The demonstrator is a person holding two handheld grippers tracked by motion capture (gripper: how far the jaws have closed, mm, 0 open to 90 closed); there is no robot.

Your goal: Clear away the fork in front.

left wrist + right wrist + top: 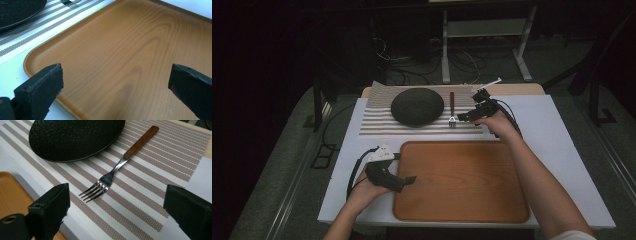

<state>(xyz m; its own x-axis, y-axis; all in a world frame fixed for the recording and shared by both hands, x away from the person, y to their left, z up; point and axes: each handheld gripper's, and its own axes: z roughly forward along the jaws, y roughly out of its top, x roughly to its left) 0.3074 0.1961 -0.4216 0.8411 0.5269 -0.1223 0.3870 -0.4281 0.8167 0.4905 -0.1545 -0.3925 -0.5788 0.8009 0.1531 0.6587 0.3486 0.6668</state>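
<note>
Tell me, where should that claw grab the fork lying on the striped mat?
Probably the wooden handle, coming from above with the jaws across its narrow width. The fork lies flat on the placemat; the handle looks thickest, and the plate sits close beside it.

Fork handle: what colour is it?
Reddish-brown wood on the fork, with small metal rivets; clearest in the right gripper view.

We see a white desk (pixel 557 150) carrying a wooden tray (pixel 462 182) at the near side and a striped mat (pixel 379 122) behind it.
</note>
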